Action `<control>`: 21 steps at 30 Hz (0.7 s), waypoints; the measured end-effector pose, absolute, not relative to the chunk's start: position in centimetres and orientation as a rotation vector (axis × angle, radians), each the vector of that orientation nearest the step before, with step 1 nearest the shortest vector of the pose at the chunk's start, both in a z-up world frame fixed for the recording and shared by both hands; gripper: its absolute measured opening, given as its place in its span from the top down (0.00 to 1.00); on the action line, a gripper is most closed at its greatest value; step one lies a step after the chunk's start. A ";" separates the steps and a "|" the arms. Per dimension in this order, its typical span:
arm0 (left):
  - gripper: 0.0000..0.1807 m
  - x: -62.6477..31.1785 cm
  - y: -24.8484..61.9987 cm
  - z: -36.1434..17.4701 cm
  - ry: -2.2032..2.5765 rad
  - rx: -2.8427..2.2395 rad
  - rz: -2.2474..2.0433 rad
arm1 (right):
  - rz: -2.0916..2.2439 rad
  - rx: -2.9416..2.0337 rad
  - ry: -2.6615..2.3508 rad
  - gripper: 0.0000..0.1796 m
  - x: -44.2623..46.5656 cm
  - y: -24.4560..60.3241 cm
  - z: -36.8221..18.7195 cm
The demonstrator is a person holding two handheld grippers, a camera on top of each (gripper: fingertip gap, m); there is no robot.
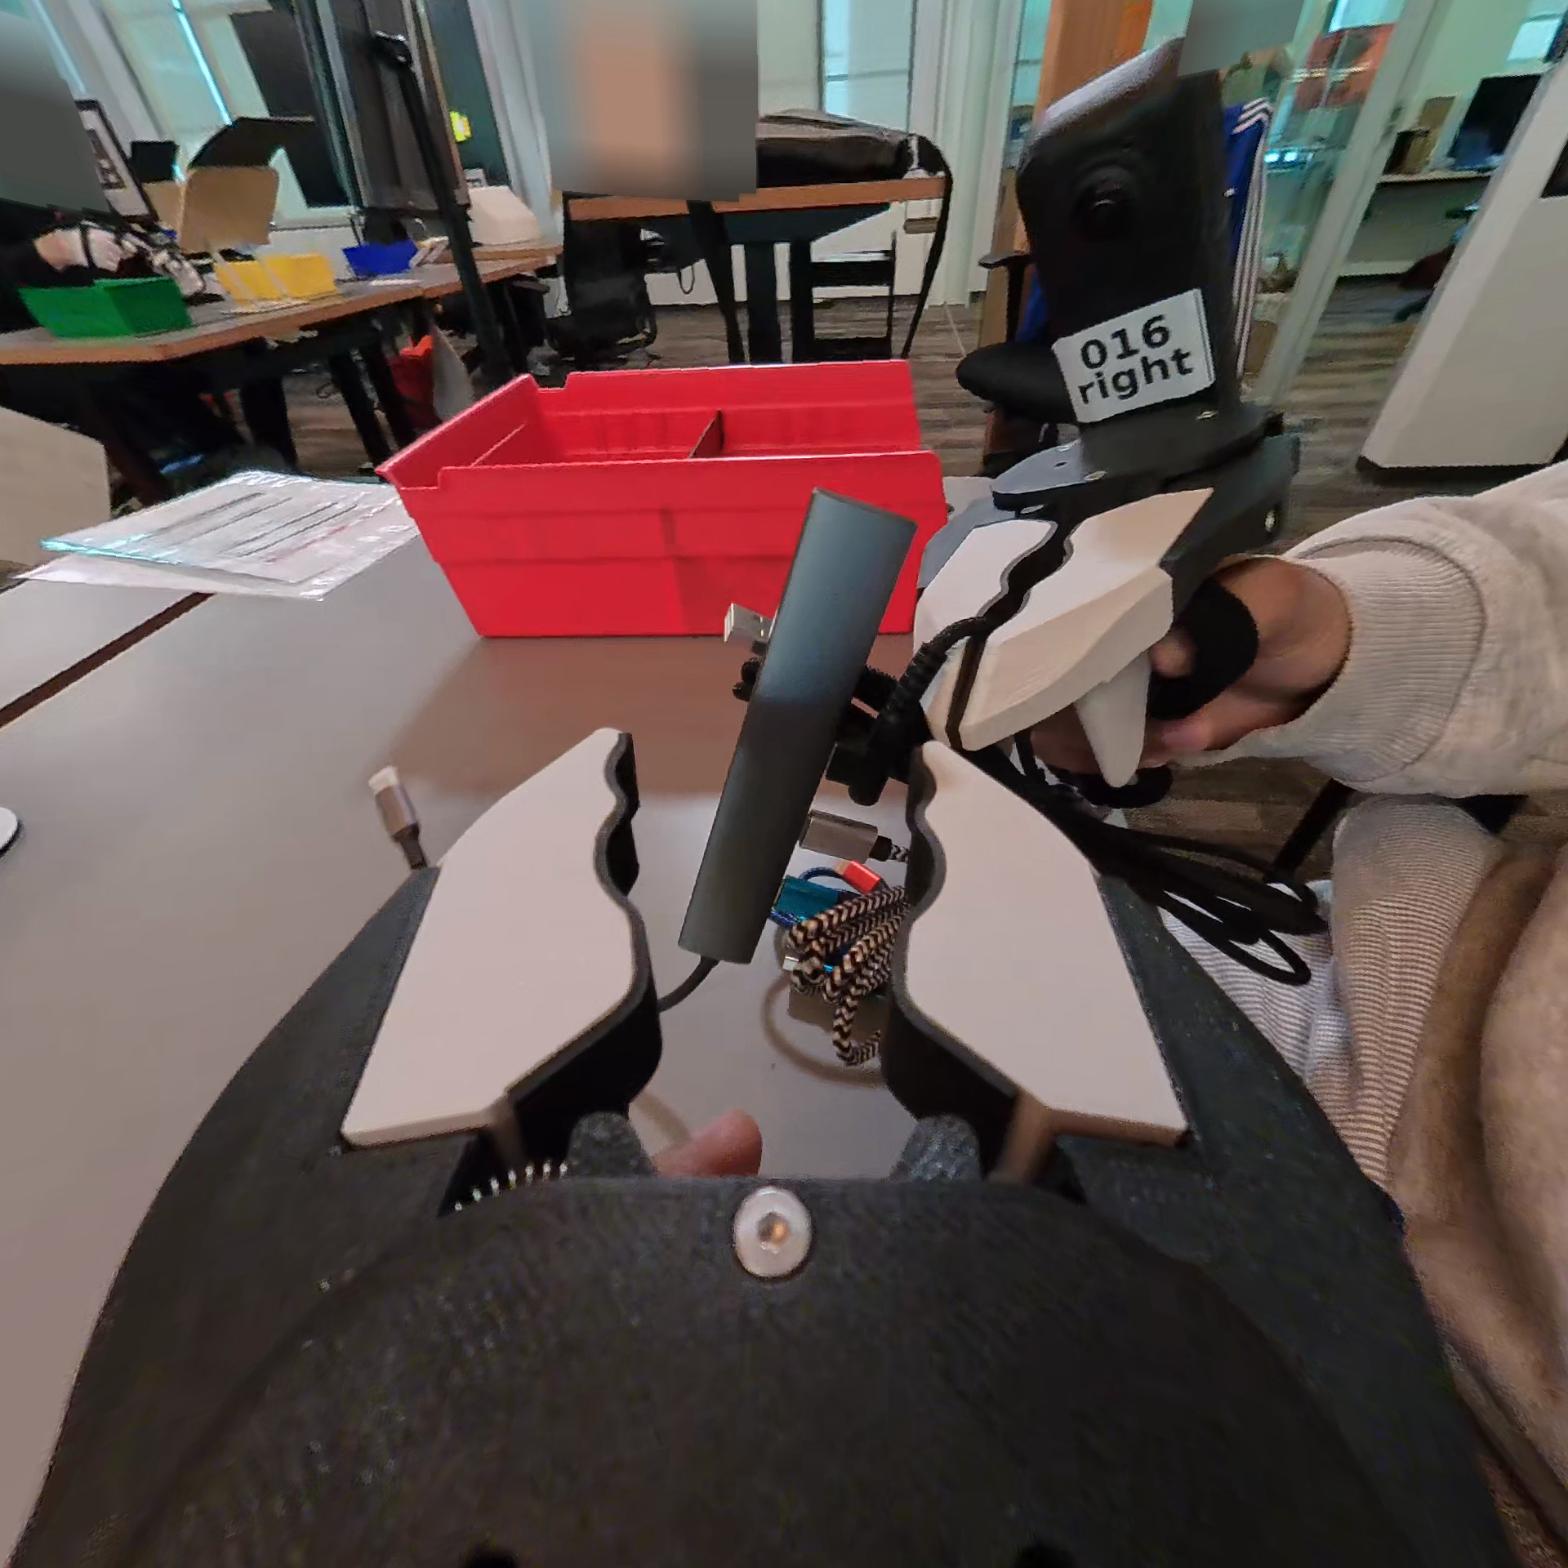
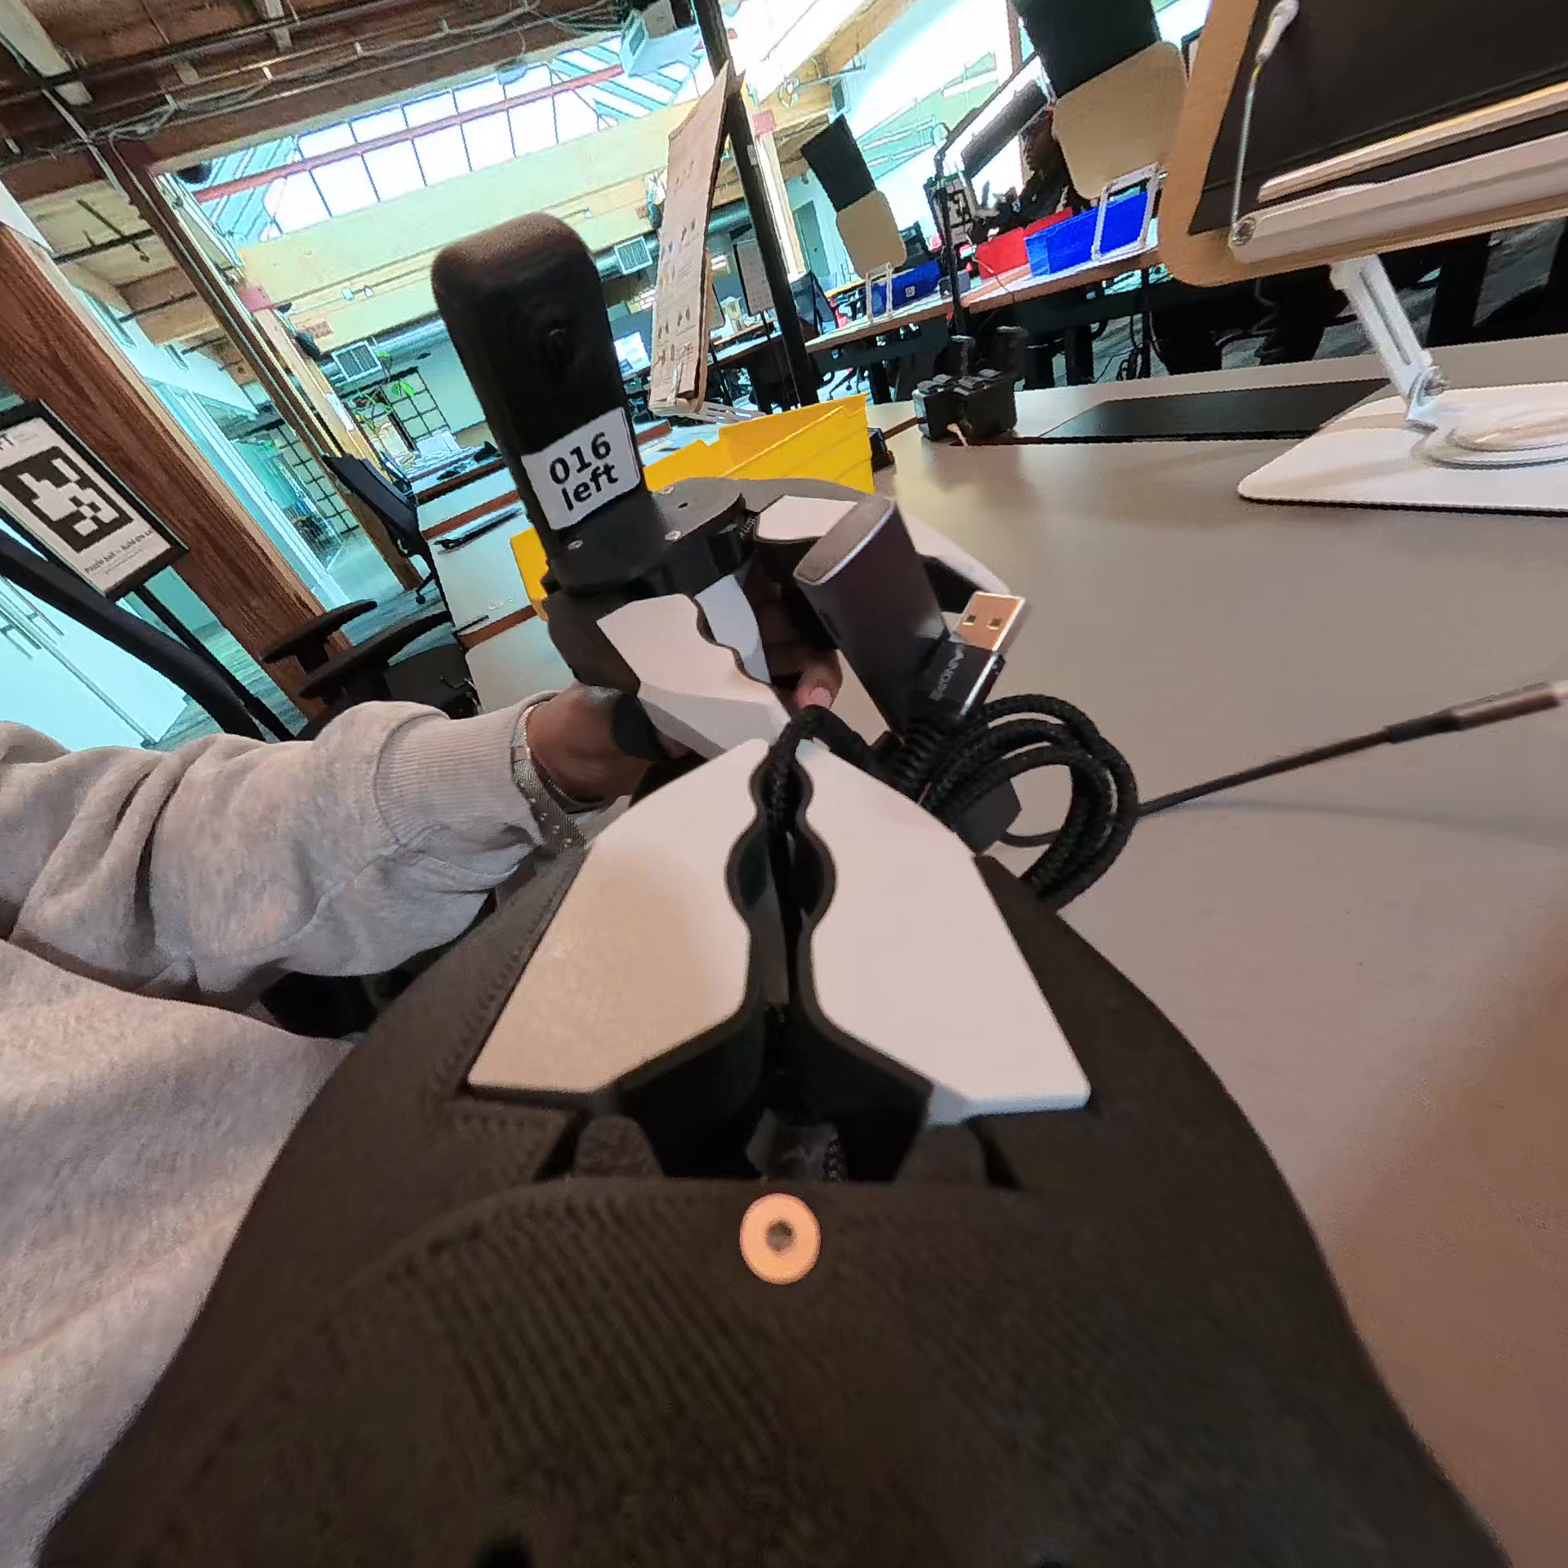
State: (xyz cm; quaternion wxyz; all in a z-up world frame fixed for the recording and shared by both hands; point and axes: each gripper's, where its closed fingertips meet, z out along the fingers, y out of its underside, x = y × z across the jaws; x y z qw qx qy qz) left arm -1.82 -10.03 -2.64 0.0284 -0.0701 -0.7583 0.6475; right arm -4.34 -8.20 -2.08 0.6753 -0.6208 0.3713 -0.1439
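Two hand-held grippers meet over a grey desk (image 1: 212, 764). In the left wrist view, the left gripper (image 1: 772, 806) fills the lower frame, its white fingers (image 1: 509, 933) spread wide with nothing between them; a dark grey bar-shaped hub (image 1: 798, 730) stands tilted in the gap, touching neither finger. Below it, at lower centre, lies a small bundle of braided cables (image 1: 848, 942), and a loose silver plug (image 1: 397, 814) rests on the desk at centre left. At centre right, the right gripper (image 1: 976, 679), held by a hand (image 1: 1230, 670) in a pale sleeve, is clamped on a black braided cable (image 1: 912, 679). Beyond, at upper centre, a red bin (image 1: 679, 543) with a divider sits on the desk, with a plastic-sleeved sheet (image 1: 229, 530) at its left.

In the right wrist view, the right gripper (image 2: 785, 755) occupies the lower centre, fingers pressed together on the black braided cable (image 2: 1018, 764), whose coil hangs to the right. Just above, the hub (image 2: 874, 619) and a silver USB plug (image 2: 993, 624) rise at centre frame, with the left gripper (image 2: 764, 594) behind them. Farther off, a yellow bin (image 2: 798, 445) sits at upper centre and a monitor stand (image 2: 1400, 458) at upper right.
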 end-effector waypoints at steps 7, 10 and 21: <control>0.58 -1.3 -8.9 0.6 -1.937 -0.030 2.066 | -0.325 -1.432 0.865 1.00 -3.9 -8.2 -2.9; 0.56 -1.1 -9.2 0.2 -1.985 -0.016 2.068 | -0.437 -1.562 0.836 1.00 -3.9 -7.5 -3.8; 0.70 -2.2 -10.6 -3.3 -2.365 -0.241 1.973 | -0.646 -1.737 0.782 1.00 -3.7 -6.1 -5.3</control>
